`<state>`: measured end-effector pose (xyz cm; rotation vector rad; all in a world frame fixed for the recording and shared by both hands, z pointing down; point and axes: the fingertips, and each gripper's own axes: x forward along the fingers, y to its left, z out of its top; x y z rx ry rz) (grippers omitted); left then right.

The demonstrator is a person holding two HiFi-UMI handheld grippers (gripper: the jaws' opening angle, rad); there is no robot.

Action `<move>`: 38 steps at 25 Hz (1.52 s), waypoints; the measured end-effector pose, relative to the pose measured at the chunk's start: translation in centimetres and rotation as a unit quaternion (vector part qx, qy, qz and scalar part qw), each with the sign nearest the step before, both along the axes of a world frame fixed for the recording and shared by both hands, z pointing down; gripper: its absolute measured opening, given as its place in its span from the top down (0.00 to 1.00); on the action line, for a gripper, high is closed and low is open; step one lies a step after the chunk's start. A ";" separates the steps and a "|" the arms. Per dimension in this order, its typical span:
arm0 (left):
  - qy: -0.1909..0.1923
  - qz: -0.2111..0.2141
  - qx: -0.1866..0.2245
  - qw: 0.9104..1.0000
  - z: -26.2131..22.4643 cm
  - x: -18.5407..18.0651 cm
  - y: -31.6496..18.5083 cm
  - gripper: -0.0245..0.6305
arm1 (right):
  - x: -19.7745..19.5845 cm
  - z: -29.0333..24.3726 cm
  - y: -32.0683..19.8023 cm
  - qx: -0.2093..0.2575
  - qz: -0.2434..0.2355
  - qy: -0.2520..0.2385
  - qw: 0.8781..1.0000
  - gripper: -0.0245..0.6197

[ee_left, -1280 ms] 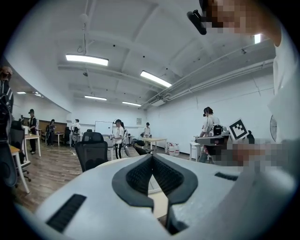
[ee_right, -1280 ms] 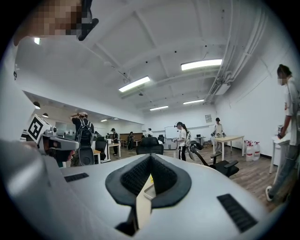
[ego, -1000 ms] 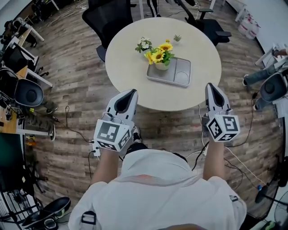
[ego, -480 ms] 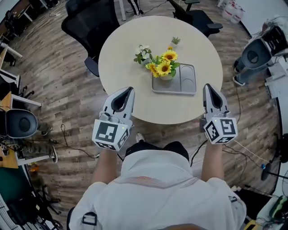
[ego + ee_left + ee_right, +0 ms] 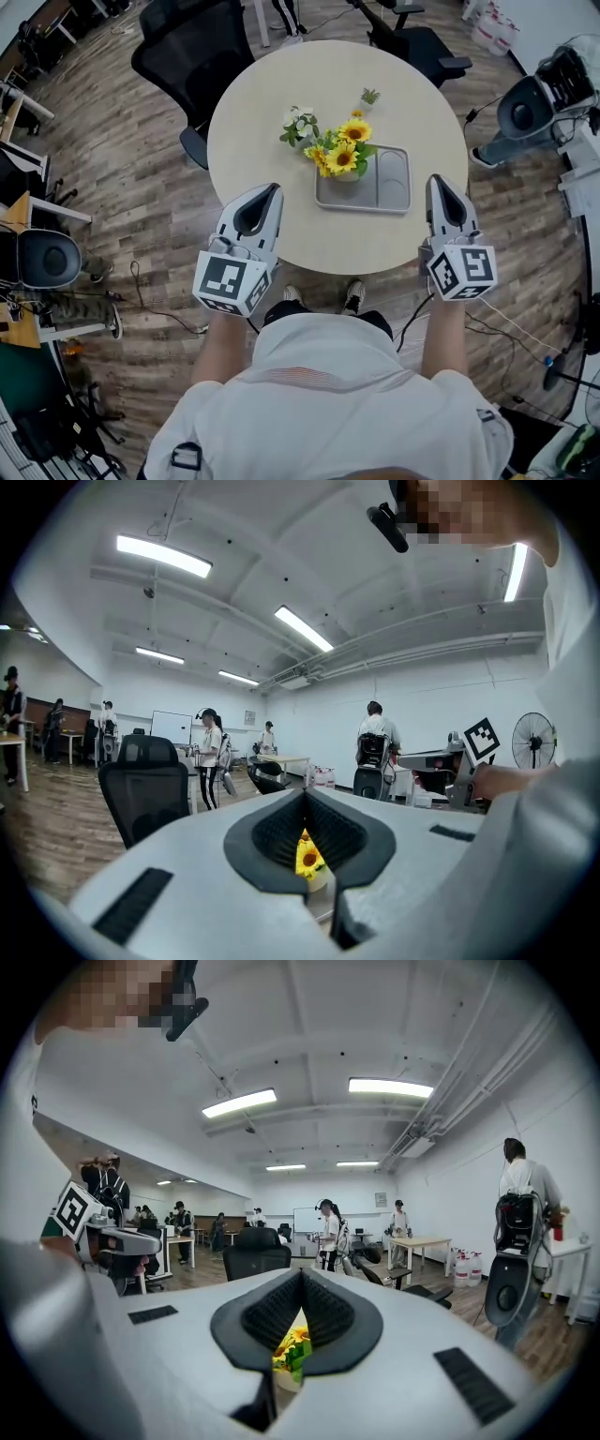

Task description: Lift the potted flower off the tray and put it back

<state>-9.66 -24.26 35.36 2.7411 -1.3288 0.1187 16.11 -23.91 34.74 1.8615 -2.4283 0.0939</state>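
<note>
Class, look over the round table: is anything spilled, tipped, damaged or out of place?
Nothing stands out. The potted flower stands upright in the tray, and the tray lies flat on the table.

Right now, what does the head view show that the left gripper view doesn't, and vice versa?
Only the head view: the whole round table, the empty compartment of the tray, a white-flowered plant. Only the left gripper view: ceiling lights, standing people, a fan. Both: the potted flower and the left gripper, jaws shut.
</note>
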 end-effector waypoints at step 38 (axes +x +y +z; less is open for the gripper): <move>-0.004 -0.009 -0.014 1.000 0.5 2.5 -0.6 0.96 | -2.0 11.7 -4.1 -0.150 -0.067 0.026 0.986 0.27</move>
